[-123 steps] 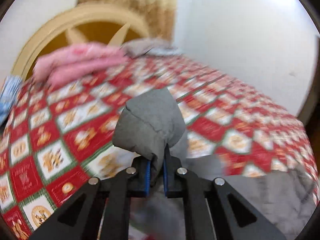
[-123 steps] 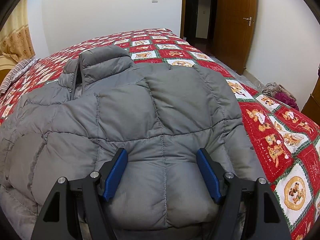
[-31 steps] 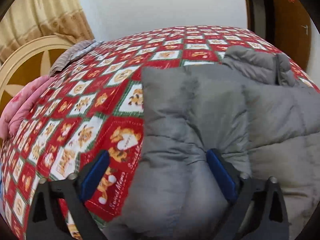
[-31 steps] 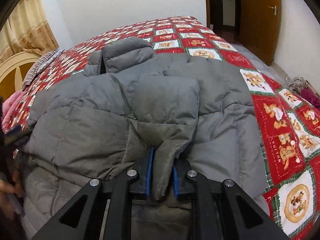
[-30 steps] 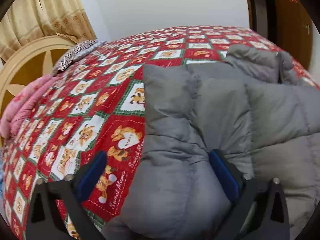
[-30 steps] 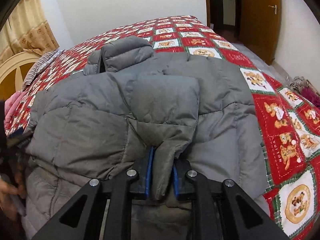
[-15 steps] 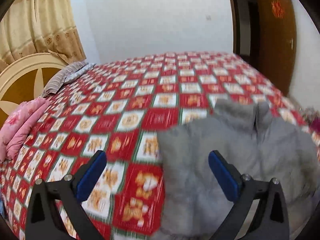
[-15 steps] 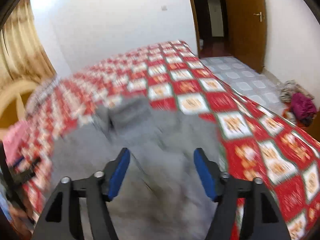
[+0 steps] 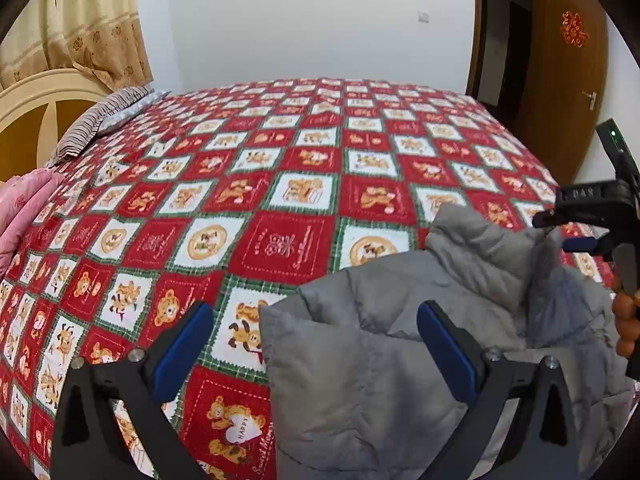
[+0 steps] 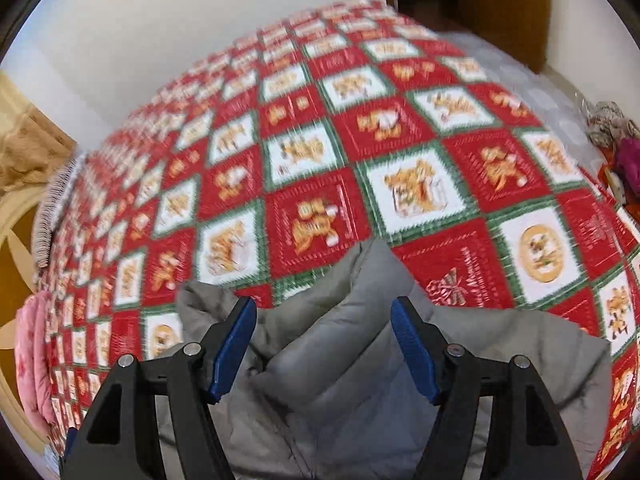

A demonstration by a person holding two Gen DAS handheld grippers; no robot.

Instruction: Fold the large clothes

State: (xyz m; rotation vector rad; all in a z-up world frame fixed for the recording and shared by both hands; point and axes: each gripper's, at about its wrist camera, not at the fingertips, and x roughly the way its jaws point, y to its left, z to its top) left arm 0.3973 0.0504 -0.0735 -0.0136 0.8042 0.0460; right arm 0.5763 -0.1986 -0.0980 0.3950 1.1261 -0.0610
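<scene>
Both grippers are up off the cloth here. The grey puffer jacket (image 9: 384, 344) lies on the bed (image 9: 280, 184), spread over the red-and-white bear-print quilt (image 10: 320, 184) at its near edge, collar end pointing away toward the far wall.

The left gripper (image 9: 316, 350) hangs over the jacket's left side, jaws spread wide, blue pads (image 9: 182, 350) clear of the fabric, nothing held. The right gripper (image 10: 324, 350) hovers over the stand-up collar (image 10: 360, 280), jaws also well apart with nothing pinched, though the collar's padded ridge shows in the gap below them. In the left wrist view that right gripper (image 9: 580, 228) comes in from the right of the collar.

Now, how will this jacket handle? By the look of it: soft, lofty, light for its bulk. The quilted panels should spring back, so a fold may puff open unless pressed down. The shell looks smooth, probably a bit slick, so a shallow nip on one layer could slide out.

Best holds, I'd say: the firmer seamed edges, meaning the collar base, the shoulder seams either side of the collar, or the hem, taking a deep bite through the padding.
</scene>
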